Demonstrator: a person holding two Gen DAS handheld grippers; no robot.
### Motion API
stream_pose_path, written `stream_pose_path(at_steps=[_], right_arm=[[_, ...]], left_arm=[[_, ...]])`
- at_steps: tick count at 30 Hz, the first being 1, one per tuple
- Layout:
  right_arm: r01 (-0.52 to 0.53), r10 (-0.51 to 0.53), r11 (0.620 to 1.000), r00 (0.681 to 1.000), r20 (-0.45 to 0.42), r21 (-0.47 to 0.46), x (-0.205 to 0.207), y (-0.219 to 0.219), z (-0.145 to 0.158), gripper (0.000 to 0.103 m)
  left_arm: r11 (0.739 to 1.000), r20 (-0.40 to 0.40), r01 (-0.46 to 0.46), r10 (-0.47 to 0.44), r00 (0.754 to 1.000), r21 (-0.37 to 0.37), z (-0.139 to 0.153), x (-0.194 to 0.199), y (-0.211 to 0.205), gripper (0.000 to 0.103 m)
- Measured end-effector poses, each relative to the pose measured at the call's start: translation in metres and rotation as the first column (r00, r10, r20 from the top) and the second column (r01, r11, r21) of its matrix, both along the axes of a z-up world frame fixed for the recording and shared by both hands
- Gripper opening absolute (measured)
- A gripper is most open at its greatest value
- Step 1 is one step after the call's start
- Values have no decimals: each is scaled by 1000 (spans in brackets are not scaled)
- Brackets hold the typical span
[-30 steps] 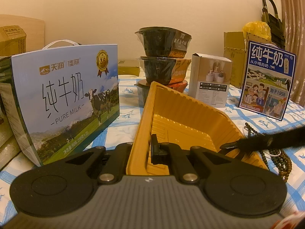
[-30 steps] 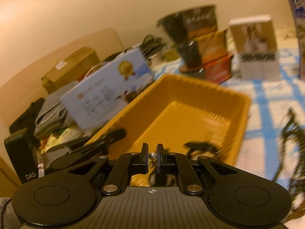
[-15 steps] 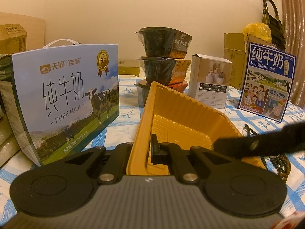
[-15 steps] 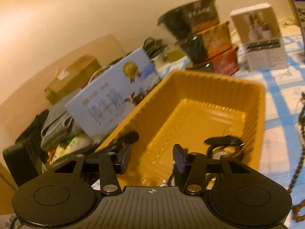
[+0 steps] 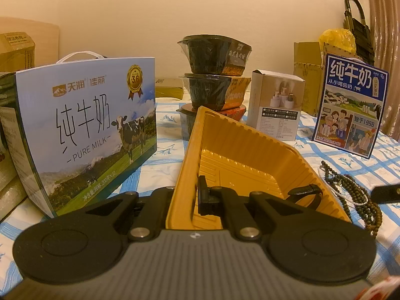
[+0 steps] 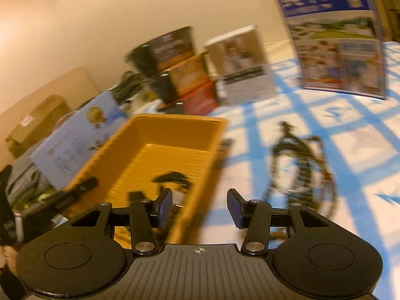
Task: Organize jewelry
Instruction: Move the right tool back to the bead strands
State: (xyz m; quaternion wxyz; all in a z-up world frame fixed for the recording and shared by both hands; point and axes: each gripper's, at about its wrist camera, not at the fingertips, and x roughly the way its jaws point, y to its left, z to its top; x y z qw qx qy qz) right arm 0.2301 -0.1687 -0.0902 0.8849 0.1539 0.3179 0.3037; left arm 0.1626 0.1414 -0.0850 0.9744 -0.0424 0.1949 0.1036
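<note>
Your left gripper [image 5: 192, 197] is clamped on the tray [image 5: 240, 155] wall; right gripper [image 6: 200, 207], jaws apart: beads [image 6: 297, 165] at one o'clock may tangle

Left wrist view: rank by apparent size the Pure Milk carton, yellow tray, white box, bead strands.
1. Pure Milk carton
2. yellow tray, though it sits nearer the camera, so this order is unsure
3. white box
4. bead strands, partly cut off by the tray
</note>
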Motion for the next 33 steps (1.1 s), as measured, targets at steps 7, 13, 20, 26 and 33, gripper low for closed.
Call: stream_pose_path(at_steps=[7,13,20,26,33], right_arm=[[91,-91,992,996,5,-90,1,-37,-10,49],[102,-94,979,994,54,-176,14,-41,-14,47],[55,-26,956,994,102,-289,42,-26,-21,30],[15,37,929,990,133,-370,72,-5,-31,17],[15,47,894,991,127,-448,101,12,-47,17]], left_arm=[[1000,-3,1,-1,1000,10,0,1,-1,4],[1000,-4,2,-2,1000,14,0,1,-1,4],[1000,-6,3,-3,1000,17,0,1,-1,4],[1000,-6,4,-3,1000,17,0,1,-1,4],[1000,-7,5,-5,1000,16,0,0,-1,4]])
